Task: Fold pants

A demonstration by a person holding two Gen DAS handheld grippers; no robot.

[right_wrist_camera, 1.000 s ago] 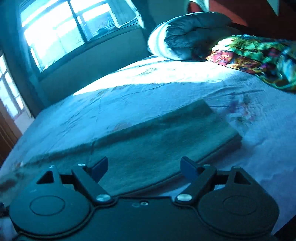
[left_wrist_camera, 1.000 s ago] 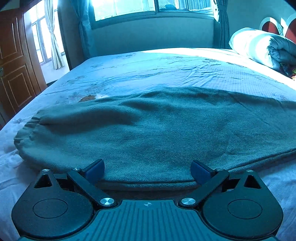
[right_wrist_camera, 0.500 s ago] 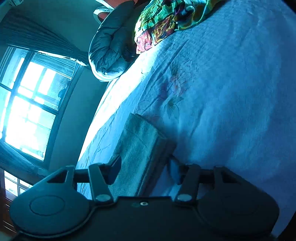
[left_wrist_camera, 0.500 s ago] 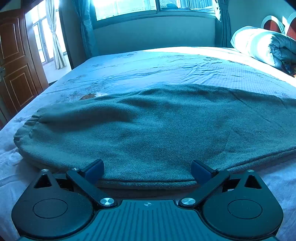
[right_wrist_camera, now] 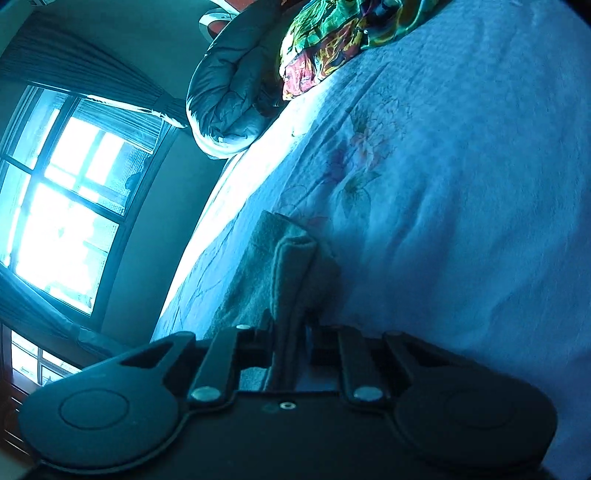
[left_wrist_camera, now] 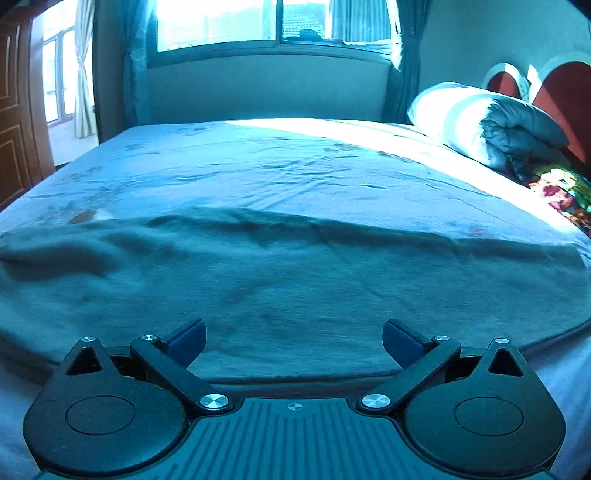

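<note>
Grey-green fleece pants (left_wrist_camera: 295, 280) lie flat across the bed, folded lengthwise. My left gripper (left_wrist_camera: 293, 341) is open, its blue fingertips spread wide over the near edge of the pants, holding nothing. My right gripper (right_wrist_camera: 290, 332) is rolled on its side and shut on the end of the pants (right_wrist_camera: 284, 266), whose layered hem sticks out past the jaws.
The bed sheet (left_wrist_camera: 295, 166) is pale blue with a flower print (right_wrist_camera: 354, 192). A rolled duvet (left_wrist_camera: 480, 122) and a colourful cloth (right_wrist_camera: 332, 40) lie at the headboard end. A window (left_wrist_camera: 273, 18) is behind the bed and a wooden door (left_wrist_camera: 14, 118) is at the left.
My right gripper rolled onto its side, moved to the end of the pants and closed on it. My left gripper moved forward over the pants, still open.
</note>
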